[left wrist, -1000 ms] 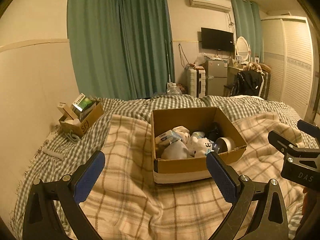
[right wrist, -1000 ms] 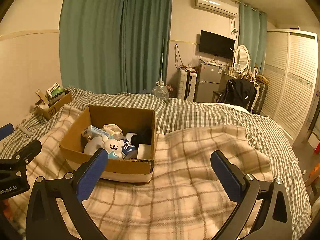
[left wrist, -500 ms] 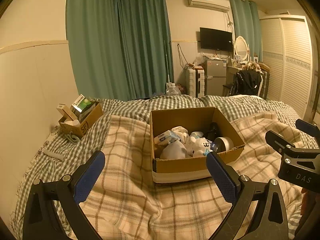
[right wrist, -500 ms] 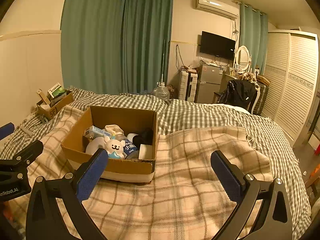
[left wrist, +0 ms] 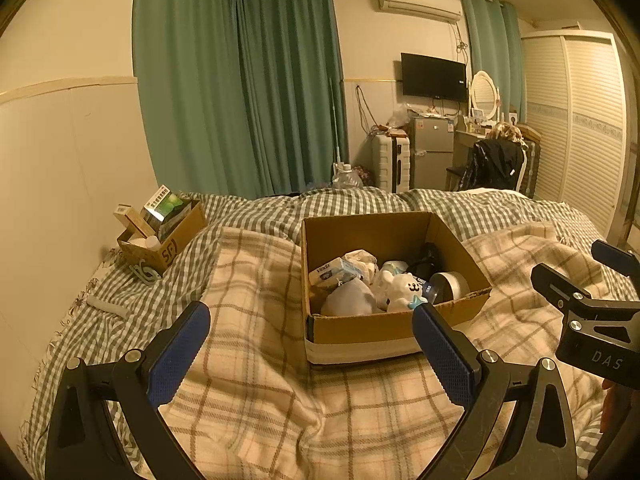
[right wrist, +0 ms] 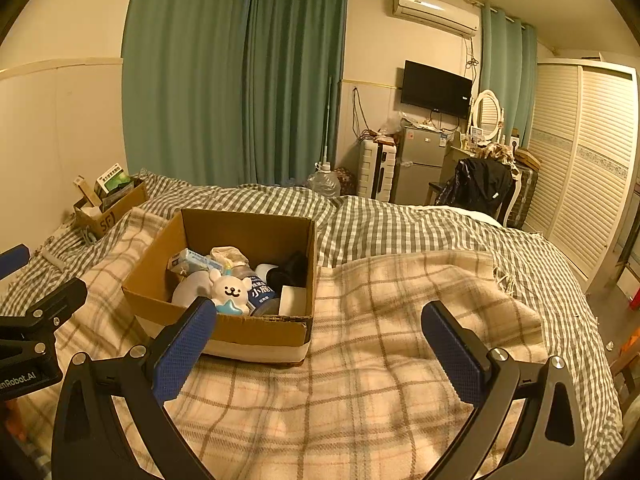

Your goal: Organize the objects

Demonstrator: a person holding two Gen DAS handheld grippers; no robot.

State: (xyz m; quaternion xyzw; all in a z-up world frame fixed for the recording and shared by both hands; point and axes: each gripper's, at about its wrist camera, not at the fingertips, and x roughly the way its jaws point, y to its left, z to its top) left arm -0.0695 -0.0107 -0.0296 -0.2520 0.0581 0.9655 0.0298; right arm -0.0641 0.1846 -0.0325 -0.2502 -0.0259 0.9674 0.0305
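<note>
While both grippers, left (left wrist: 310, 354) and right (right wrist: 314, 350), hover with fingers spread wide and empty, the box (left wrist: 362, 330) sits on the bed (right wrist: 400, 380), so reach in from above.

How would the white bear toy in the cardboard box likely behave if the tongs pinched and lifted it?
The white bear toy looks soft and rounded, so it would probably squash somewhat and weigh little. It lies loosely on other items in the cardboard box, so it should lift free, perhaps nudging the blue-labelled bottle beside it.
</note>
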